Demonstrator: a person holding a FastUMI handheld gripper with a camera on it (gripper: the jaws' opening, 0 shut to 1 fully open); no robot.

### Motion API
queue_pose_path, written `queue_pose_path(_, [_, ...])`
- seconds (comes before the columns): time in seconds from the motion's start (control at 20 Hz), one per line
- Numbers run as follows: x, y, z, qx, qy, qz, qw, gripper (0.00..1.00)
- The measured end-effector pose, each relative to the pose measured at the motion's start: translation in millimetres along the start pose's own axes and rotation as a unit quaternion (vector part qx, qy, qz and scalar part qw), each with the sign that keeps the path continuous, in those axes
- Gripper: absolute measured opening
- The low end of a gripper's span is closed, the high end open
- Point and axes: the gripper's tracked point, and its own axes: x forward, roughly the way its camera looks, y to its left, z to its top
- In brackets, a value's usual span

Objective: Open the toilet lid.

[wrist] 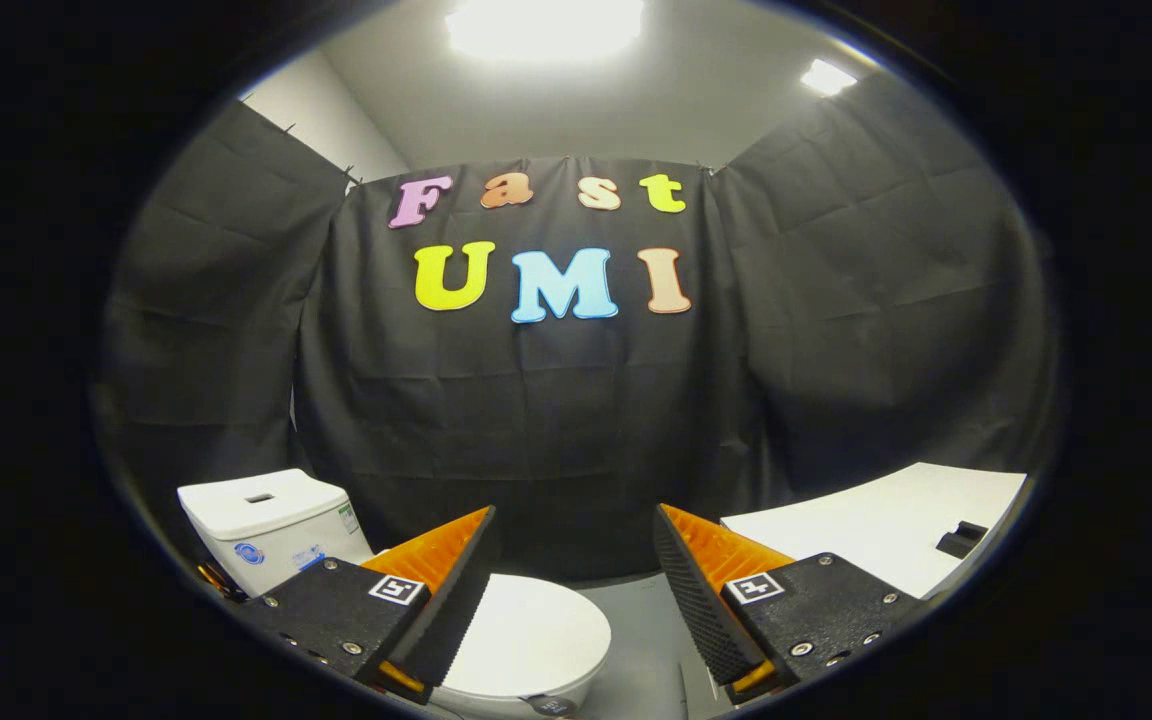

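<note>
Gripper (pixel 574 590) nearest, fingers spread wide and holding nothing, hovering above the toilet lid (pixel 526 635).

Closed lid lying flat, smooth glossy white oval, below and between the fingers, nearer the left one and partly hidden behind it. Boxy white cistern (pixel 266 525) behind the lid, off to the left. Flat white tabletop (pixel 886 525) to the right of the toilet, a small dark object (pixel 961 540) on it. Ribbed, toothed inner faces on the fingers (pixel 451 600). Approach step, judging by the gap: lid not yet touched. Next, probably: drop down to the lid's front rim, hook or pinch its edge, swing it up toward the cistern.
</note>
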Motion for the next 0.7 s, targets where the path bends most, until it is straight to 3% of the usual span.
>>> queue_pose_path(0.4, [6, 25, 7, 0.06, -0.025, -0.014, 0.998, 0.95])
queue_pose_path(0.7, [-1, 40, -37, 0.147, -0.003, -0.038, 0.988, 0.96])
